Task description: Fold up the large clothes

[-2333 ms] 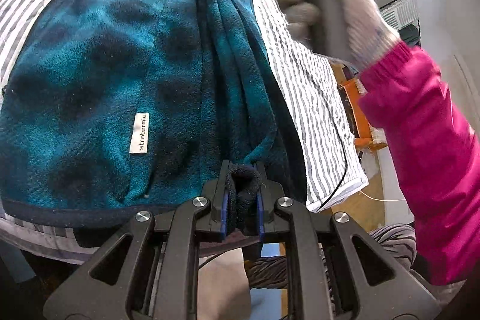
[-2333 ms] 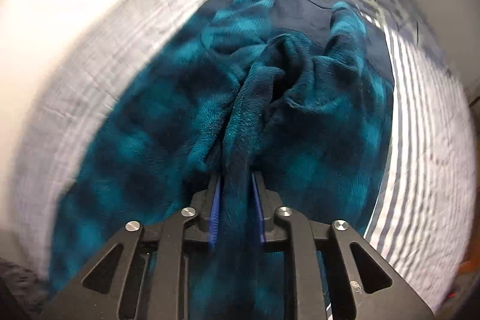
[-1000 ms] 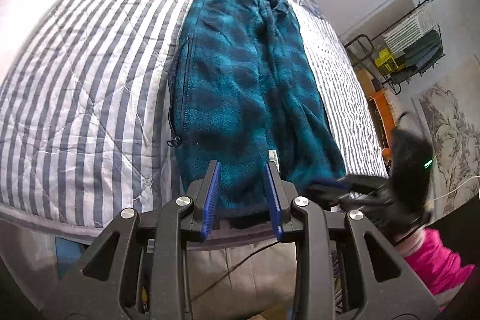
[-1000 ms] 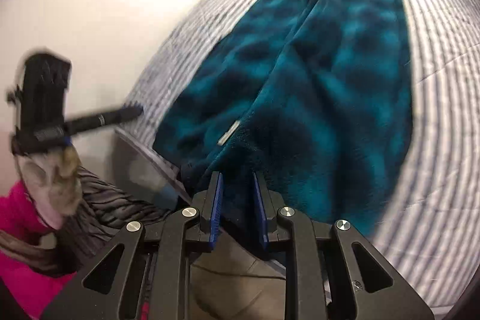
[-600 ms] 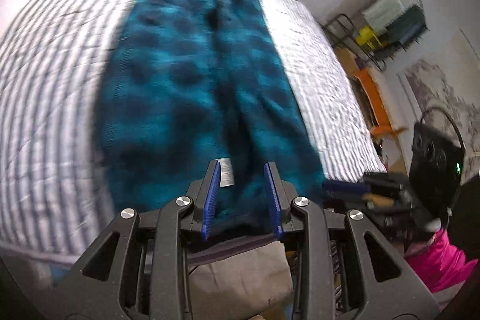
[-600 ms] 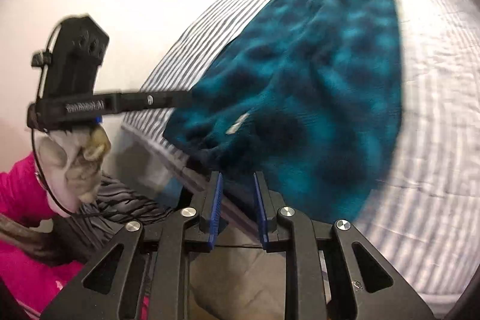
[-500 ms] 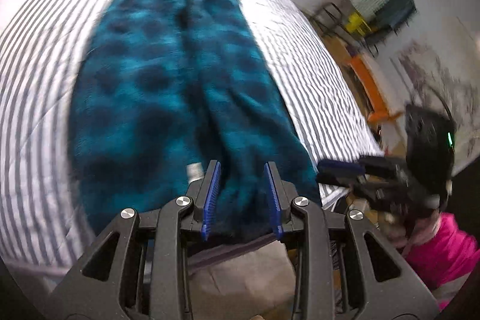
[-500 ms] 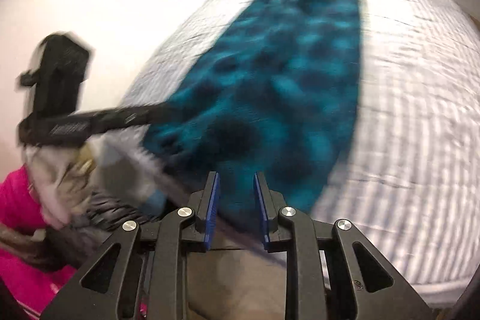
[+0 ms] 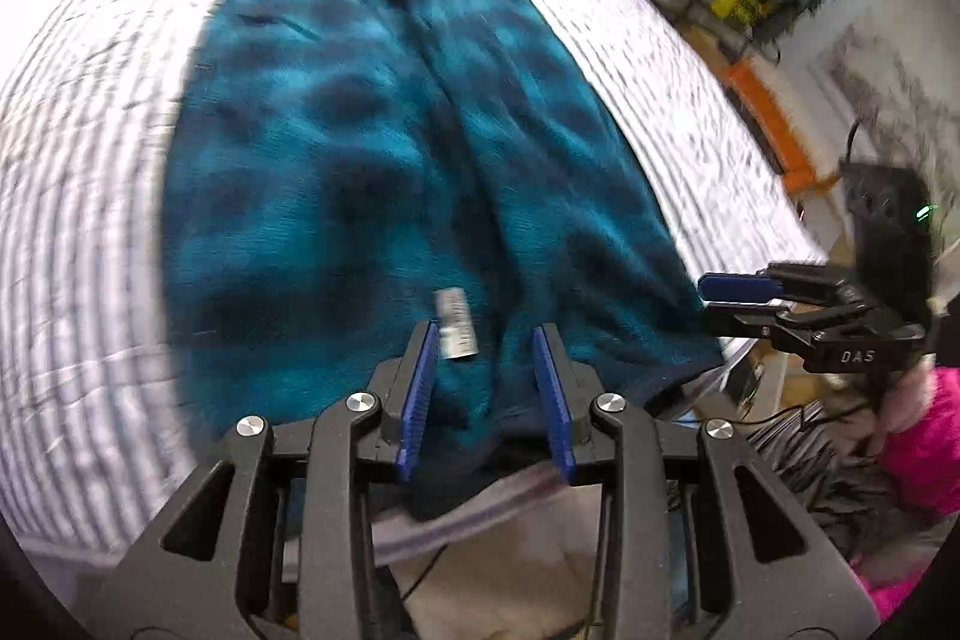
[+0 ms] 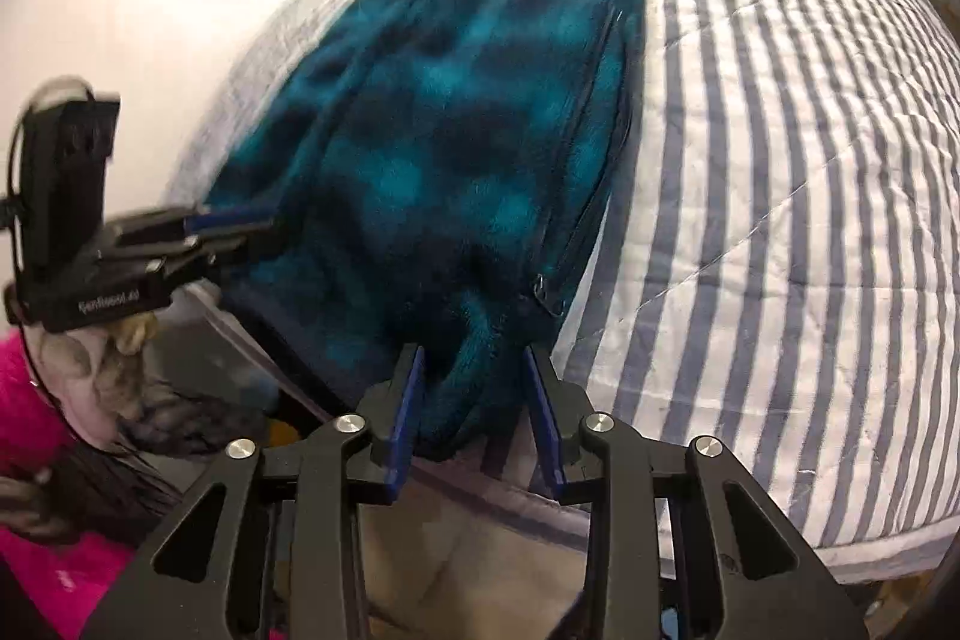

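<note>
Your left gripper and right gripper both stand parted, gripping nothing. The teal fleece jacket lies ahead on the striped quilt, hem between each pair of jaws.

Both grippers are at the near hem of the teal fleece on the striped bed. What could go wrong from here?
1. The fleece jacket's near hem hangs past the bed's edge, so a pull could drag it off.
2. Both the left gripper and right gripper are open around thick pile; either may pinch only one layer.
3. The zipper pull beside the right gripper could snag.
</note>
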The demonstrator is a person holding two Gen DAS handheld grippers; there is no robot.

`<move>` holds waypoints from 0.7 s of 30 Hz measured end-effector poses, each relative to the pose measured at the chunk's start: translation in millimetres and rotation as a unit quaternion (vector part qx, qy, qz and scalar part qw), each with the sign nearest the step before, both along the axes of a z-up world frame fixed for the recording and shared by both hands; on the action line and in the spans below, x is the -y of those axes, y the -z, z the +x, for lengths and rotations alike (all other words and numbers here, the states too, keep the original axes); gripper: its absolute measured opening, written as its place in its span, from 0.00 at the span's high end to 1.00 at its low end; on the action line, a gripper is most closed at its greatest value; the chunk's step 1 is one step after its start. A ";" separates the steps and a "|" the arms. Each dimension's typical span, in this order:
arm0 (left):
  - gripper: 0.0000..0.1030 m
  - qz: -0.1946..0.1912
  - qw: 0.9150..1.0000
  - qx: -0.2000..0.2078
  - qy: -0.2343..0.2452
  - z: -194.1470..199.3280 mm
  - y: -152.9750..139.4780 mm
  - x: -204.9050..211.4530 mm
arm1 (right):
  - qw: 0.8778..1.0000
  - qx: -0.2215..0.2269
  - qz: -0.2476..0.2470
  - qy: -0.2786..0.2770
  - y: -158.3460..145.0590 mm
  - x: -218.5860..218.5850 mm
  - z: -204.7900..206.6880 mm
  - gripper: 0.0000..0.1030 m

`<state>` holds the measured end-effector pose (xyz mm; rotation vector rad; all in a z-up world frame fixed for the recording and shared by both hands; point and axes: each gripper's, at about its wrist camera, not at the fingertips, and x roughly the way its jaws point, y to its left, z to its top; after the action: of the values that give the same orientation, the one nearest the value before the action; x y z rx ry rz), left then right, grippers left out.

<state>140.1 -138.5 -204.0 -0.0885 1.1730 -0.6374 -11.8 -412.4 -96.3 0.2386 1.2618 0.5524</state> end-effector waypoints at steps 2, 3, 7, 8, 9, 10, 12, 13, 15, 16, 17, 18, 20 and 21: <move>0.33 -0.013 0.999 -0.003 -0.032 8.1 -7.4 -29.9 | 1.000 0.004 0.016 0.009 0.8 6.5 2.5 0.40; 0.29 -0.017 0.998 -0.006 -0.058 14.7 -6.8 -47.2 | 1.000 0.005 0.023 0.012 2.1 10.0 3.1 0.38; 0.29 -0.074 0.980 -0.094 -0.158 36.9 22.9 -112.3 | 0.996 -0.042 0.076 0.018 21.9 21.9 6.6 0.38; 0.29 -0.097 0.972 -0.125 -0.175 40.4 35.6 -124.0 | 0.995 -0.052 0.088 0.017 26.8 19.5 5.6 0.38; 0.29 -0.108 0.967 -0.143 -0.183 40.3 43.3 -127.7 | 0.993 -0.059 0.101 0.015 31.4 19.0 6.3 0.38; 0.29 -0.128 0.959 -0.167 -0.190 40.4 53.3 -132.1 | 0.991 -0.068 0.115 0.014 34.8 18.1 5.5 0.38; 0.29 -0.144 0.952 -0.193 -0.190 35.6 64.8 -131.7 | 0.987 -0.080 0.137 0.012 40.4 13.9 8.1 0.38; 0.29 -0.148 0.952 -0.194 -0.187 32.5 66.1 -128.5 | 0.986 -0.084 0.146 0.012 42.1 11.7 8.0 0.38; 0.34 -0.154 0.953 -0.194 -0.177 33.4 64.8 -122.2 | 0.983 -0.091 0.161 0.007 45.6 6.6 9.5 0.37; 0.41 -0.156 0.954 -0.197 -0.166 35.0 65.7 -114.8 | 0.982 -0.093 0.167 0.005 45.7 6.5 11.0 0.37; 0.47 -0.155 0.955 -0.200 -0.157 36.2 66.8 -107.7 | 0.981 -0.094 0.172 0.002 45.0 3.8 11.6 0.37; 0.50 -0.153 0.955 -0.207 -0.145 34.7 69.2 -101.2 | 0.980 -0.093 0.173 -0.005 44.9 -0.2 12.0 0.37; 0.57 -0.141 0.958 -0.217 -0.125 28.6 73.7 -86.4 | 0.980 -0.092 0.174 -0.013 43.7 -4.4 13.7 0.39; 0.58 -0.134 0.961 -0.207 -0.124 28.3 73.2 -82.3 | 0.980 -0.093 0.177 -0.014 45.3 -7.0 14.5 0.43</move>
<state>168.5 -56.2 -277.3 -0.6153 1.4420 -0.5654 2.6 -405.5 -141.6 0.5822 1.3427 0.7930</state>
